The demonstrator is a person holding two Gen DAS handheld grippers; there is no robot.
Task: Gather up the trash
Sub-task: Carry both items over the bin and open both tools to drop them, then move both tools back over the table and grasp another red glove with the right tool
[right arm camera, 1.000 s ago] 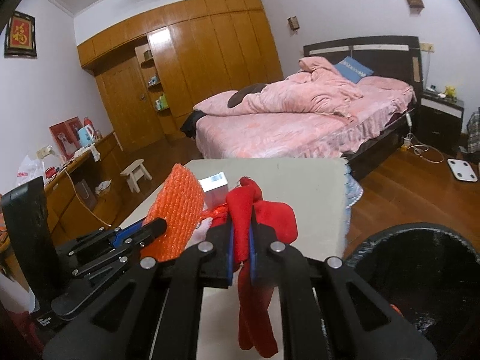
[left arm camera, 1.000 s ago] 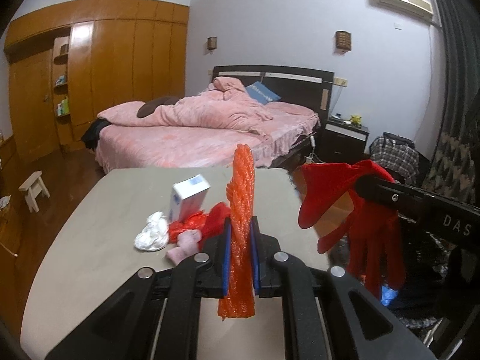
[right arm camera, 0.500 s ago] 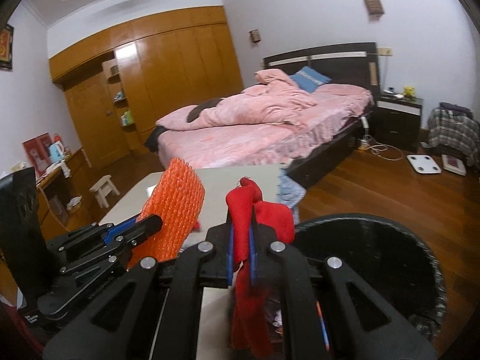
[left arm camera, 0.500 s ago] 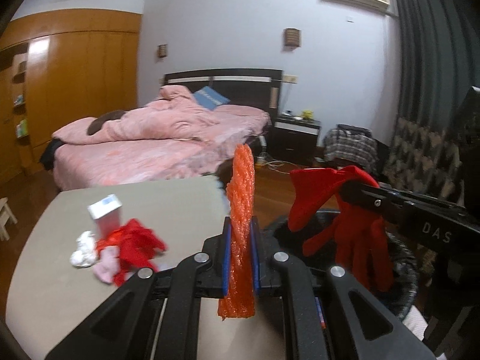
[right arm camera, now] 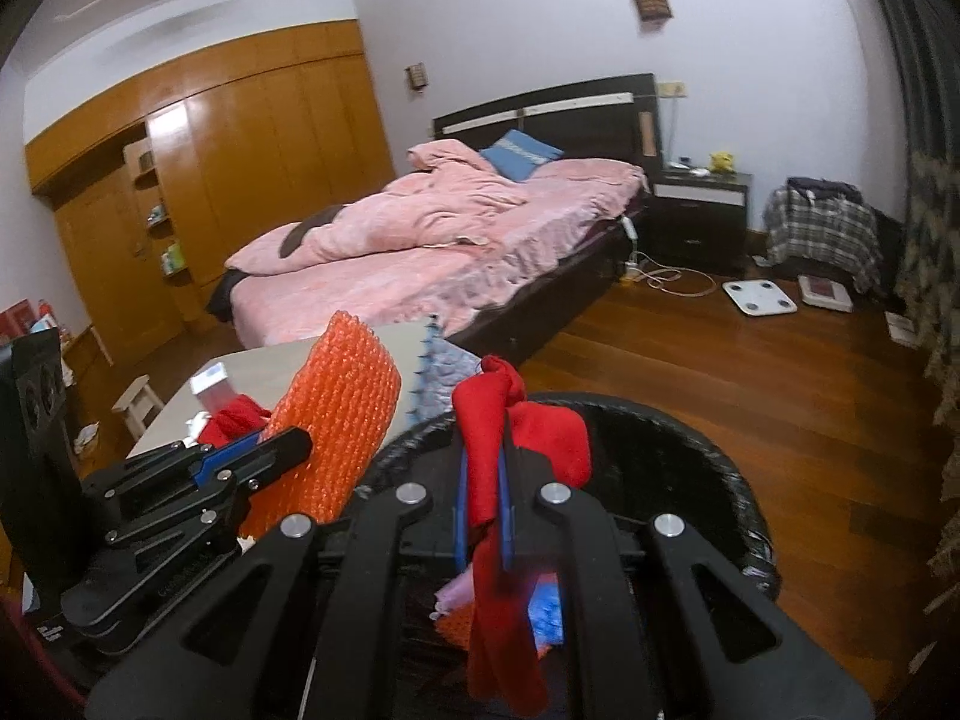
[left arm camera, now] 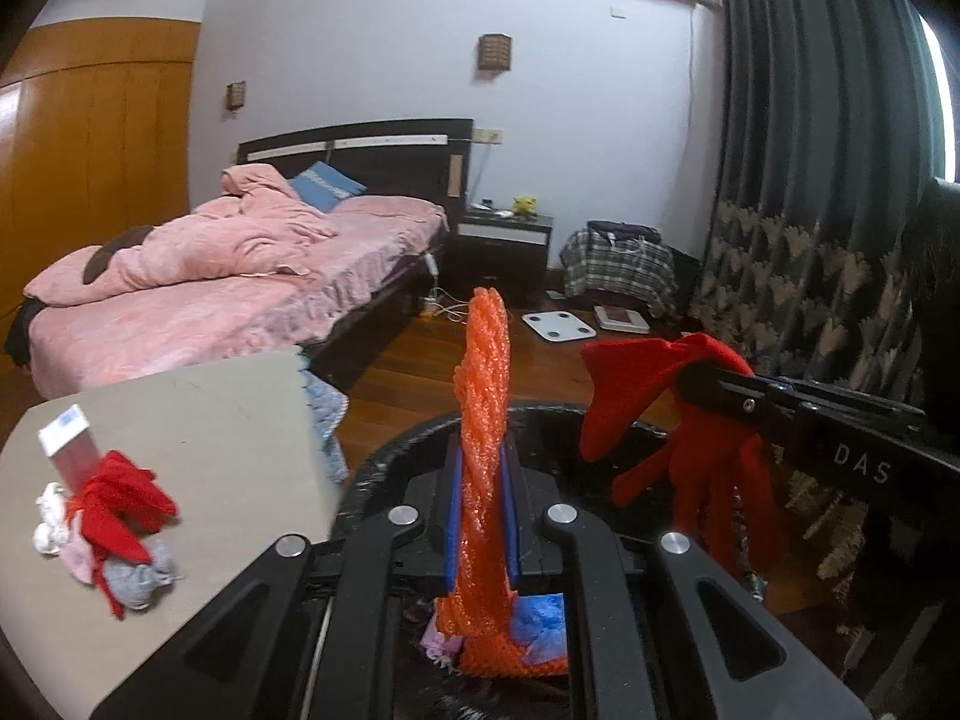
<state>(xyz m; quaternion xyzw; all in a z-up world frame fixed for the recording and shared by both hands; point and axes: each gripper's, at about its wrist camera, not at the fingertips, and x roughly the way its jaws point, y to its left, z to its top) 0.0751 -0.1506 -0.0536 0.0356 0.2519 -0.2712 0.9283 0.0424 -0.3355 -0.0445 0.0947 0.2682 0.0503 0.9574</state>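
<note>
My left gripper (left arm camera: pixel 482 468) is shut on an orange foam net sleeve (left arm camera: pixel 483 420), which stands upright between the blue pads. My right gripper (right arm camera: pixel 483 468) is shut on a red glove (right arm camera: pixel 504 450) that hangs down below the jaws. Both grippers hover over the black-lined trash bin (right arm camera: pixel 690 438), side by side. From the left wrist view the right gripper (left arm camera: pixel 690 384) with the red glove (left arm camera: pixel 696 468) shows at the right. Inside the bin (left arm camera: pixel 390 462) lie blue and orange scraps. On the beige table (left arm camera: pixel 210 420) sits a pile of trash: red cloth (left arm camera: pixel 120 504), white tissue and a small box (left arm camera: pixel 69 438).
A bed with pink bedding (right arm camera: pixel 432 240) stands behind the table. A dark nightstand (right arm camera: pixel 699 210), a plaid bag (right arm camera: pixel 822 228) and a white scale (right arm camera: pixel 759 297) are on the wooden floor. Dark curtains (left arm camera: pixel 810 180) hang at the right. A wooden wardrobe (right arm camera: pixel 210 168) fills the left wall.
Both grippers swung right from above the table to above the trash bin, still holding the orange net sleeve and the red glove. The table pile now sits off to the left.
</note>
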